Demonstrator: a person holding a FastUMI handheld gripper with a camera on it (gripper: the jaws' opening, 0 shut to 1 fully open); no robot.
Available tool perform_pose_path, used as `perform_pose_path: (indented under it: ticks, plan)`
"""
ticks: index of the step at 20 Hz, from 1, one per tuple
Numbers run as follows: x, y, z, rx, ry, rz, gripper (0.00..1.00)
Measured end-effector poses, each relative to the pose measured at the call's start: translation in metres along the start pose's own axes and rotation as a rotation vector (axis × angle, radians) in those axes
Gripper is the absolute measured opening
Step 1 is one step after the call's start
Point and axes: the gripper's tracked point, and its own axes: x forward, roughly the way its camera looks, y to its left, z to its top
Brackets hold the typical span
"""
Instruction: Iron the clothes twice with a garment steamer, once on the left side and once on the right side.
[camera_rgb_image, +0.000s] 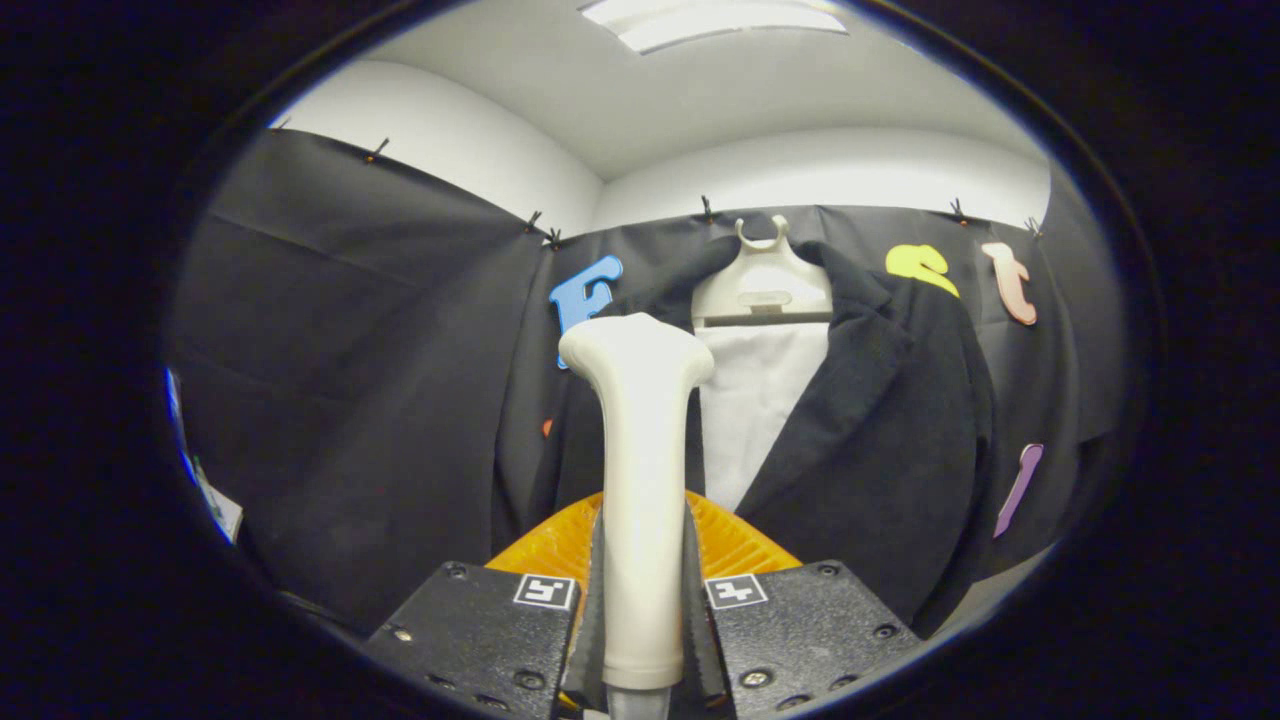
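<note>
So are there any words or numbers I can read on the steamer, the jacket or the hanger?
No readable words or numbers on any of them.
Garment steamer, held between the gripper fingers: plain, no writing.
Hanger: a small raised plate, too blurred to read.
Black jacket: no label visible.
Square black-and-white markers on the gripper: patterns, not words.
</note>
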Motion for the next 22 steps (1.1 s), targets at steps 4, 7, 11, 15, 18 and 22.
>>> perform_pose_path:
  ticks: [4, 7, 11, 15, 18, 22]
  plan:
    - [-0.01, 0.001, -0.025, 0.009, 0.057, 0.02, 0.34]
    - [-0.02, -0.004, -0.039, 0.01, 0.088, 0.013, 0.34]
    - [-0.034, -0.008, -0.059, 0.005, 0.128, 0.028, 0.34]
    - [-0.044, -0.015, -0.071, -0.001, 0.16, 0.011, 0.34]
    - [-0.051, -0.017, -0.08, -0.005, 0.179, 0.005, 0.34]
    - [-0.068, -0.01, -0.098, 0.004, 0.218, 0.0, 0.34]
